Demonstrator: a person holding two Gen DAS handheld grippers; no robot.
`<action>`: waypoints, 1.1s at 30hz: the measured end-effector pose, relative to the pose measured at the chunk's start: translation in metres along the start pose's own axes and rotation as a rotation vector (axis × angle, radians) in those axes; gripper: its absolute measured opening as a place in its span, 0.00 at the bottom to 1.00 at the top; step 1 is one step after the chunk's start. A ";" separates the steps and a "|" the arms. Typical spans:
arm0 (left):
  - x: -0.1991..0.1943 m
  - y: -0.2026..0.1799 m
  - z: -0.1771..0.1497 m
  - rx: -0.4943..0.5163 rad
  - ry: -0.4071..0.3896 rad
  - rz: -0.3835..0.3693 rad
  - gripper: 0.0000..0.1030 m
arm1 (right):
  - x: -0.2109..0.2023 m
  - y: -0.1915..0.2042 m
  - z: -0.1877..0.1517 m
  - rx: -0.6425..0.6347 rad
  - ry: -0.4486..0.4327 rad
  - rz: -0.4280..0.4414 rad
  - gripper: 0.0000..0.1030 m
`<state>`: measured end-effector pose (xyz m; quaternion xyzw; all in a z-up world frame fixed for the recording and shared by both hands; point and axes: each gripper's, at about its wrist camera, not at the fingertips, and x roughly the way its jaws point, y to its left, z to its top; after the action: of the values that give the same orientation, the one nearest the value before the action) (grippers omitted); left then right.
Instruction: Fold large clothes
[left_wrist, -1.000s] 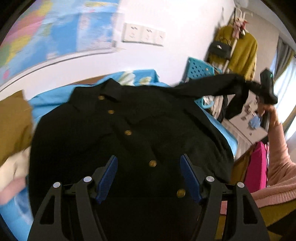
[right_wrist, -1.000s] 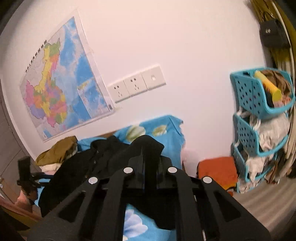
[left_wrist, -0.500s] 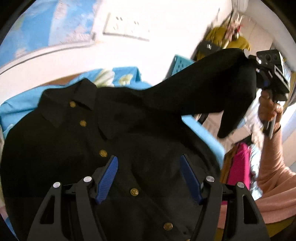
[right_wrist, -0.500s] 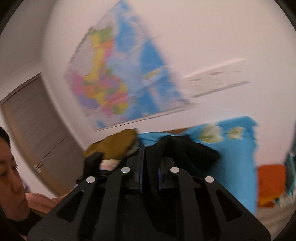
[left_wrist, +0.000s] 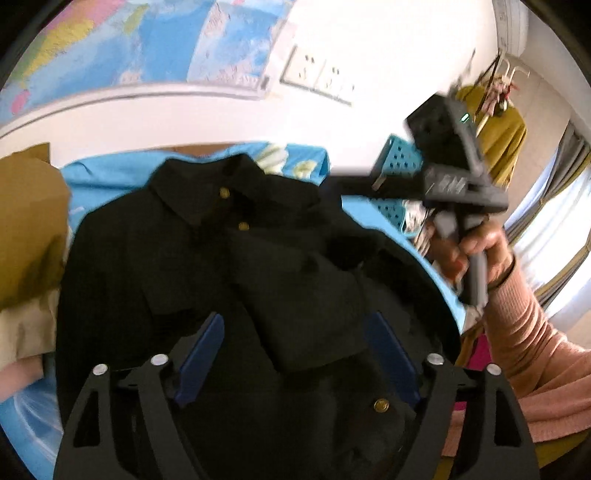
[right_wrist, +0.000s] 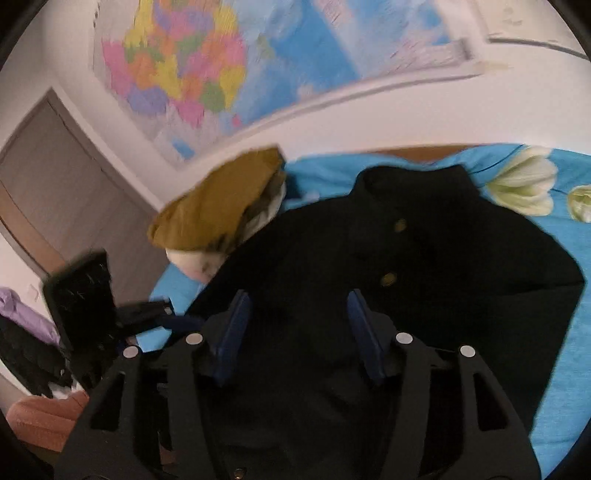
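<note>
Up close, the left gripper hangs over the black jacket, blue pads spread wide with nothing pinched; its jaws have just been opening. The right gripper has jaws that have just been parting too, standing open above the dark cloth, which lies under them but isn't clamped. The jacket lies front up on the blue floral bedsheet, gold buttons showing, one sleeve folded across its chest. In the left view a hand in a pink sleeve grips the right tool's handle. Beside the jacket sits a mustard garment on a pale pile. Further off: a turquoise perforated basket, white wall sockets, a colourful wall map whose print is too blurred to read, a grey door, and a yellow coat hanging by the curtain.
</note>
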<state>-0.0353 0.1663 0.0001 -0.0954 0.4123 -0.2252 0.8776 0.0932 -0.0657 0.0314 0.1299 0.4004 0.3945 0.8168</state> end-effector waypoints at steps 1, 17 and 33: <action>0.007 -0.002 -0.001 0.015 0.017 0.005 0.77 | -0.015 -0.009 -0.003 -0.003 -0.039 -0.034 0.59; 0.104 -0.022 -0.009 0.161 0.218 0.155 0.30 | -0.012 -0.138 -0.069 0.276 0.058 -0.114 0.16; 0.043 0.059 0.018 -0.112 0.061 0.203 0.39 | -0.088 -0.146 -0.071 0.271 -0.168 -0.400 0.42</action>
<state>0.0214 0.1978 -0.0382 -0.0949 0.4580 -0.1146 0.8764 0.0859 -0.2344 -0.0431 0.1888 0.3979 0.1556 0.8842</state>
